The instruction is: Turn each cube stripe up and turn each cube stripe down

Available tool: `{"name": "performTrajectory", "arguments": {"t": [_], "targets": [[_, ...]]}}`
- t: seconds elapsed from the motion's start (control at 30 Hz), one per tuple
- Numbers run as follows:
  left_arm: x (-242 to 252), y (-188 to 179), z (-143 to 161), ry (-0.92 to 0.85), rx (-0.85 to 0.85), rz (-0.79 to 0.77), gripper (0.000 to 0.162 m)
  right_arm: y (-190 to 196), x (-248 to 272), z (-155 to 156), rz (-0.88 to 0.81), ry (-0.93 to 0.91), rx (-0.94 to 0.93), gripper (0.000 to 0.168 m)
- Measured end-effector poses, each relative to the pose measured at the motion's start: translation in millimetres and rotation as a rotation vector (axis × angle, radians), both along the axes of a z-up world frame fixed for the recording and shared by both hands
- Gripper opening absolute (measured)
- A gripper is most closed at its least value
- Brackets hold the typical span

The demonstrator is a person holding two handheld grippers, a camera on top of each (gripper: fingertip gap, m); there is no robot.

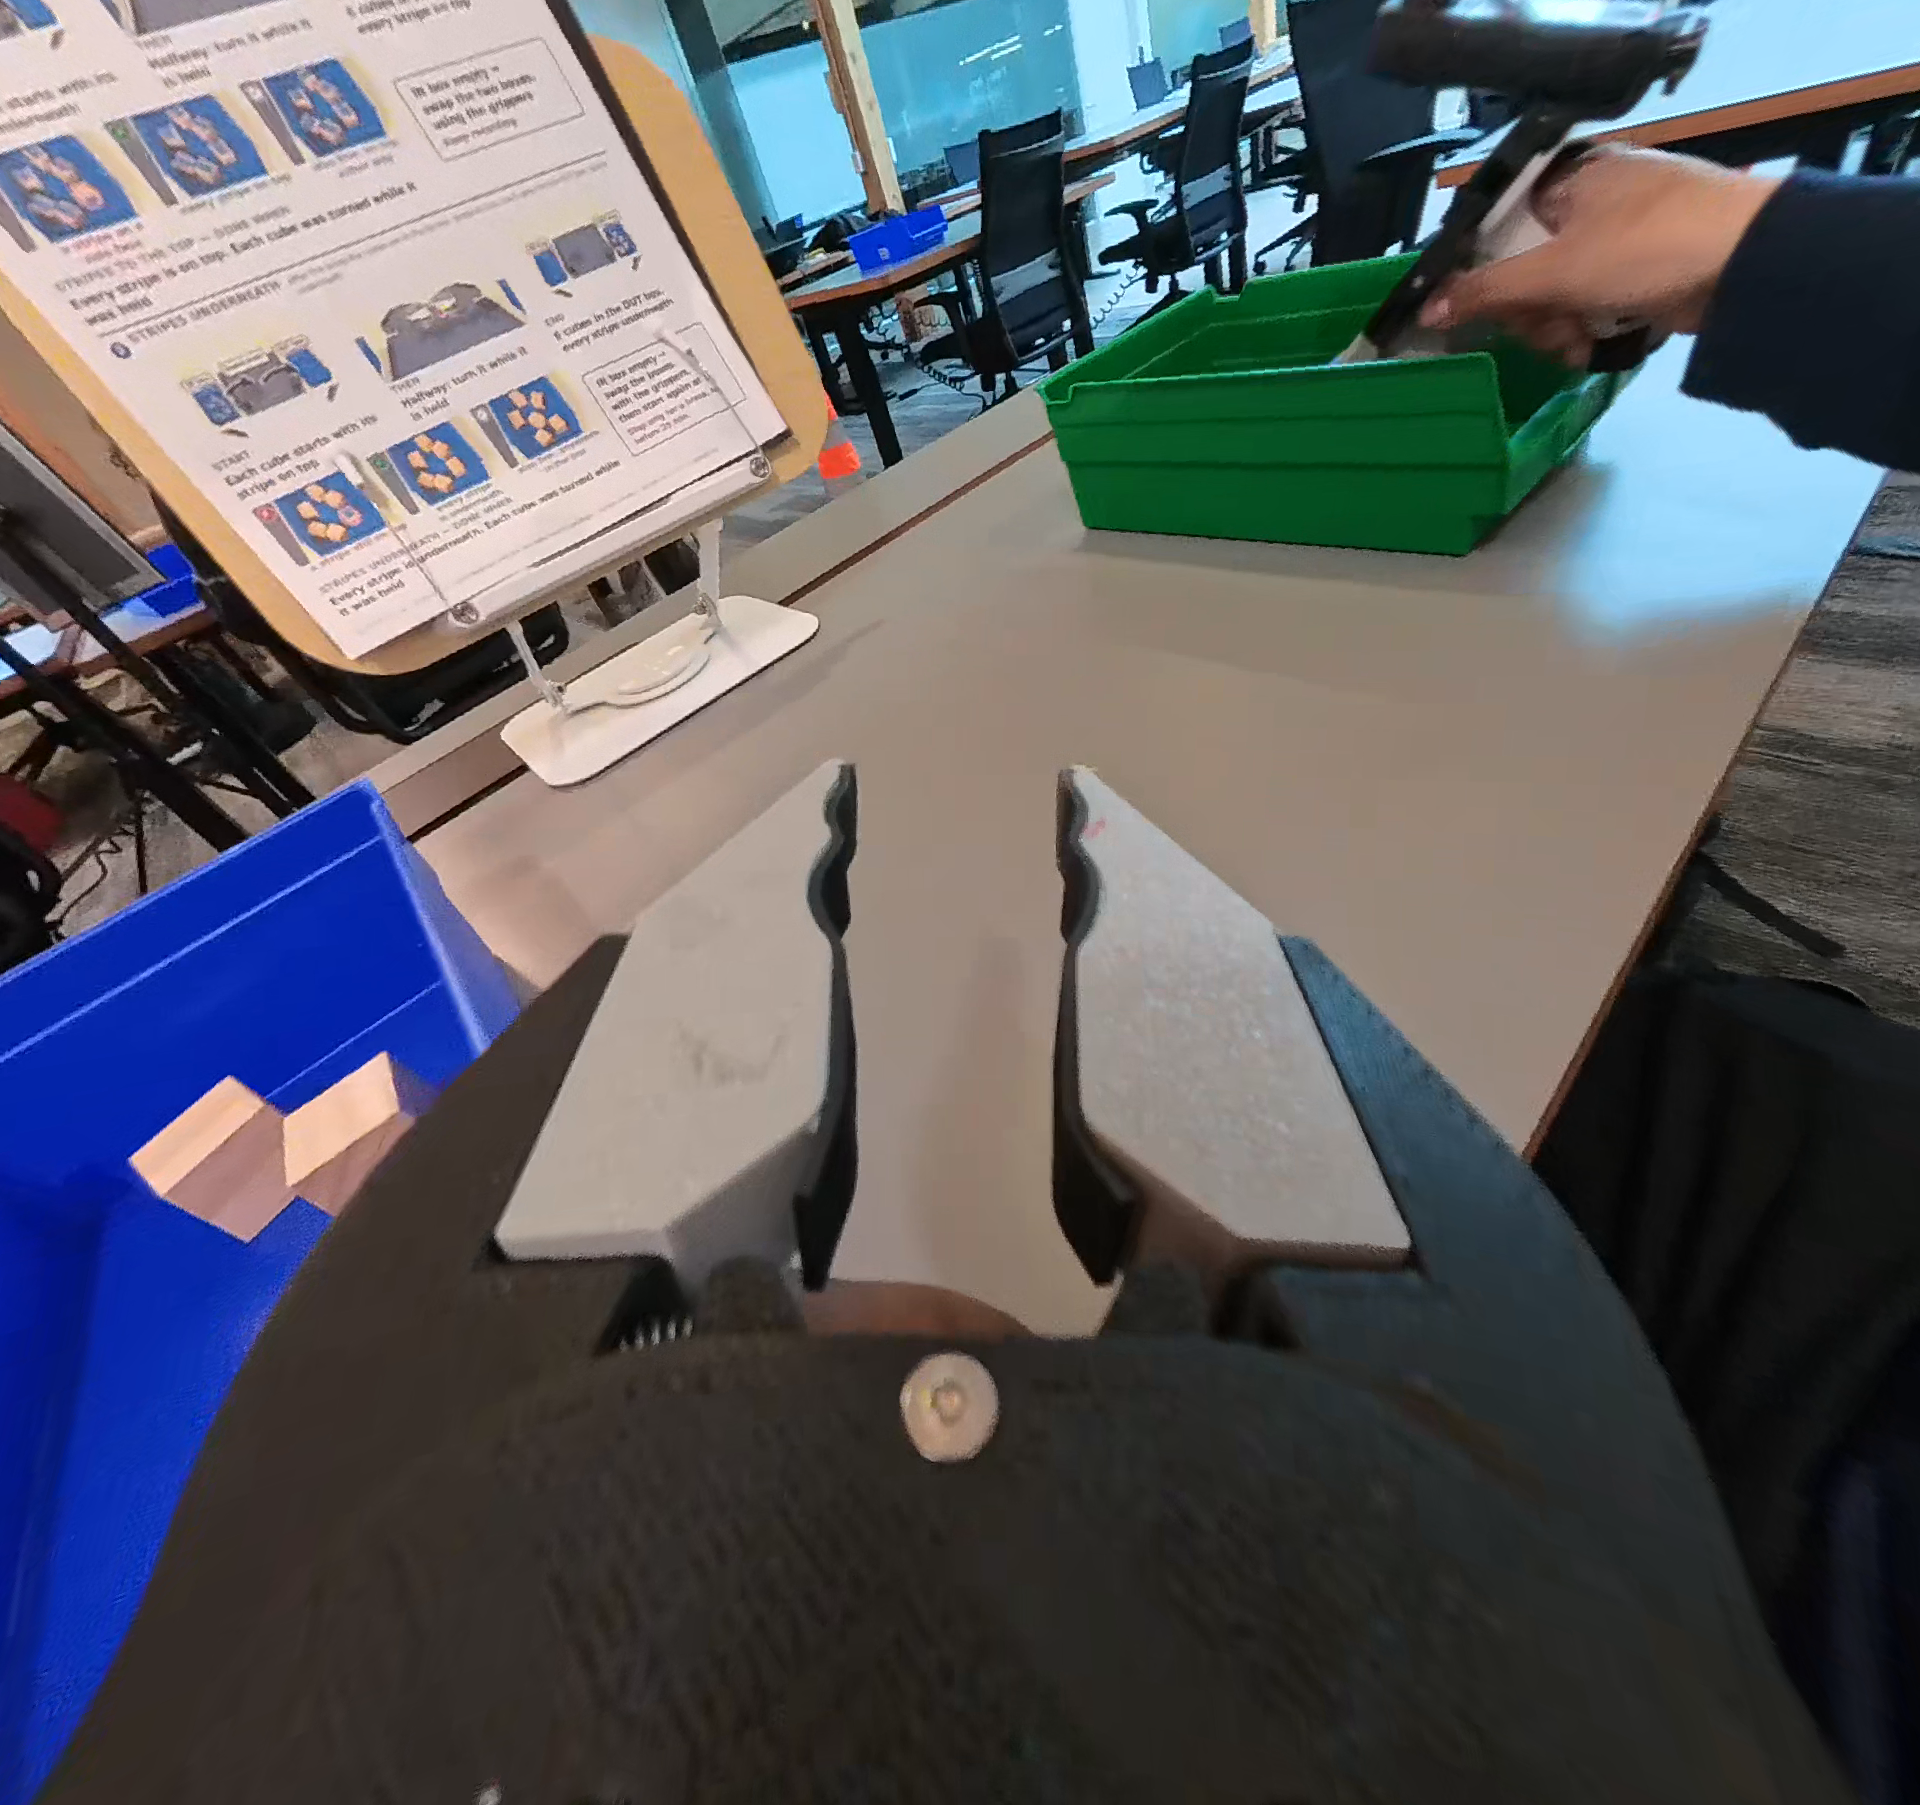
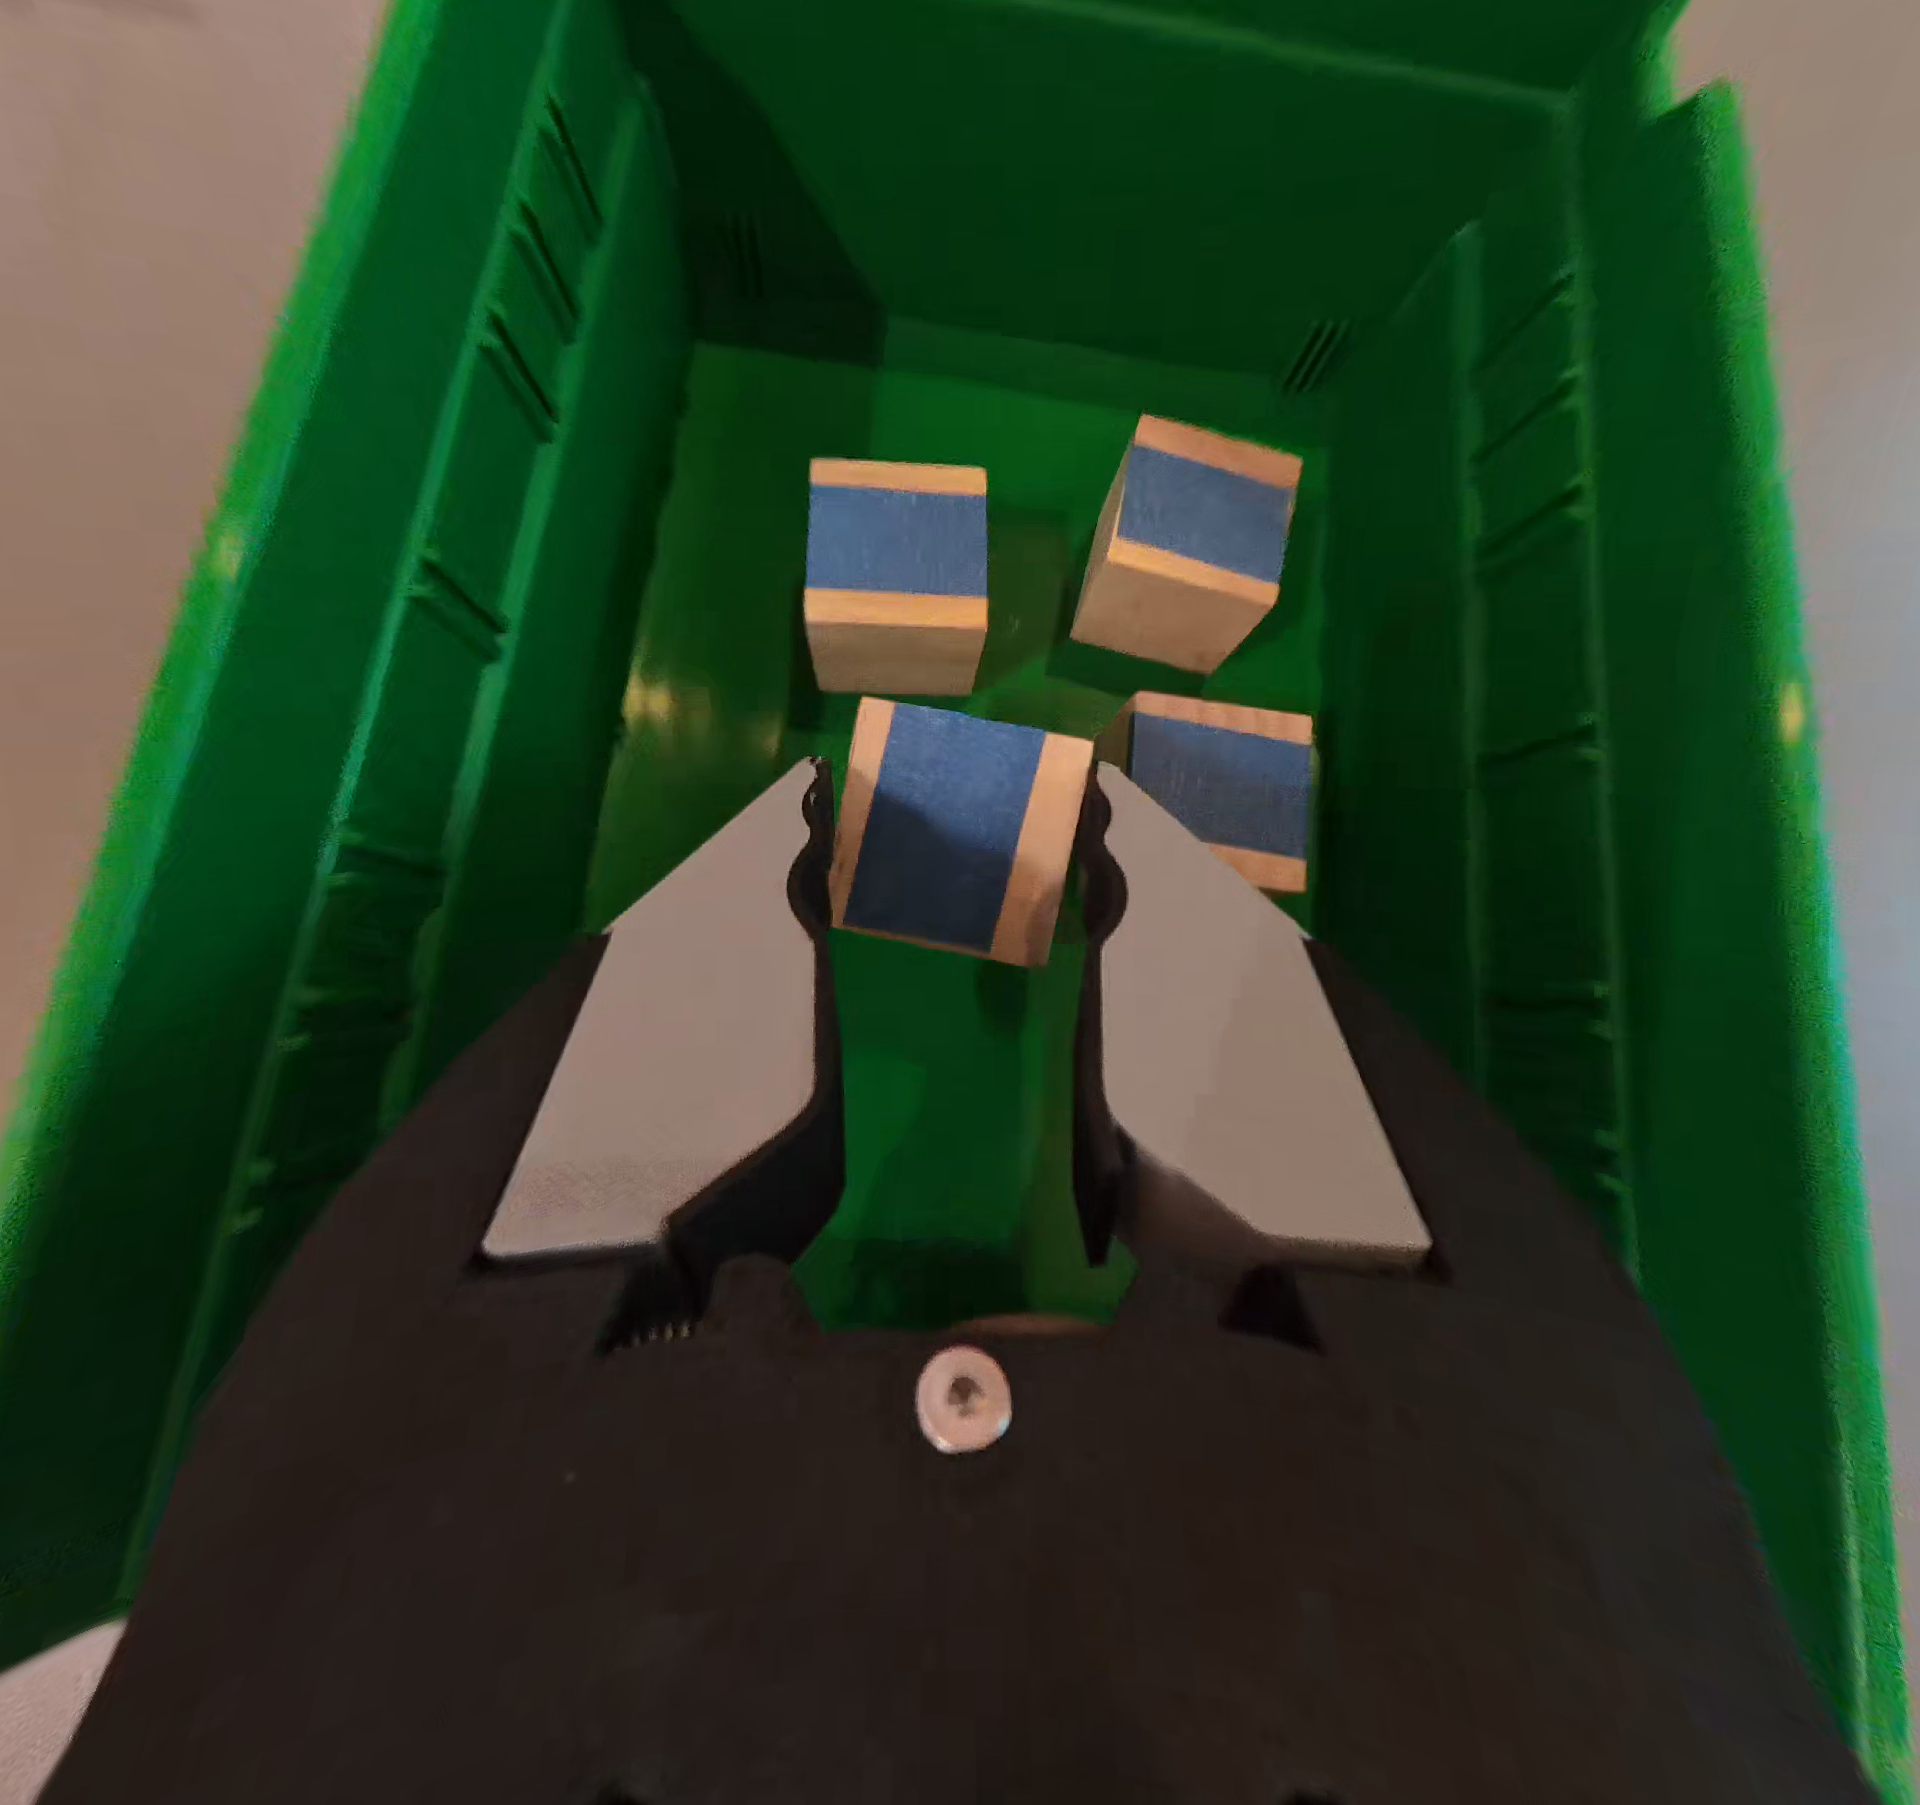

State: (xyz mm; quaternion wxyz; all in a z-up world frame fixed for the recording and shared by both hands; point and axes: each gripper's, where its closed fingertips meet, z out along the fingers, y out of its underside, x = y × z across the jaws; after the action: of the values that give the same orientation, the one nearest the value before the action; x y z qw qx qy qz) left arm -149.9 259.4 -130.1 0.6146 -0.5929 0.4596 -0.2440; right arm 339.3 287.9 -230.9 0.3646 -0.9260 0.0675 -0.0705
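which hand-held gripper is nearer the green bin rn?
Right. The right hand-held gripper is down inside the green bin, its fingers on either side of a striped cube. The left hand-held gripper is open over bare table, beside the blue bin.

Four striped cubes (image 2: 896,576), two plain cubes (image 1: 223,1168), two bins (image 1: 1278,451)

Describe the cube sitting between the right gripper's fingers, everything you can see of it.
The cube looks like pale wood, with a wide blue stripe across the face turned toward the camera and bare strips on either side. It sits slightly rotated inside the green bin, in front of three other striped cubes. The right gripper brackets it: both fingertips lie at its sides, seemingly touching. Whether it rests on the floor or is lifted is unclear.
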Motion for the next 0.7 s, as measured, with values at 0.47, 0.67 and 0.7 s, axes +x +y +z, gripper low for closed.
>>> {"name": "performTrajectory", "arguments": {"t": [0.47, 0.67, 0.7], "targets": [[-38, 35, -10, 0.012, -0.047, 0.135, 0.038, -46, -114, 99, 0.194, 0.083, 0.339, 0.057], [-73, 60, -1, -0.051, -0.083, 0.247, 0.039, -82, -199, 152, 0.403, 0.123, 0.556, 0.050], [-82, 65, 2, -0.065, -0.081, 0.271, 0.038, -86, -208, 160, 0.427, 0.107, 0.597, 0.048]]}}
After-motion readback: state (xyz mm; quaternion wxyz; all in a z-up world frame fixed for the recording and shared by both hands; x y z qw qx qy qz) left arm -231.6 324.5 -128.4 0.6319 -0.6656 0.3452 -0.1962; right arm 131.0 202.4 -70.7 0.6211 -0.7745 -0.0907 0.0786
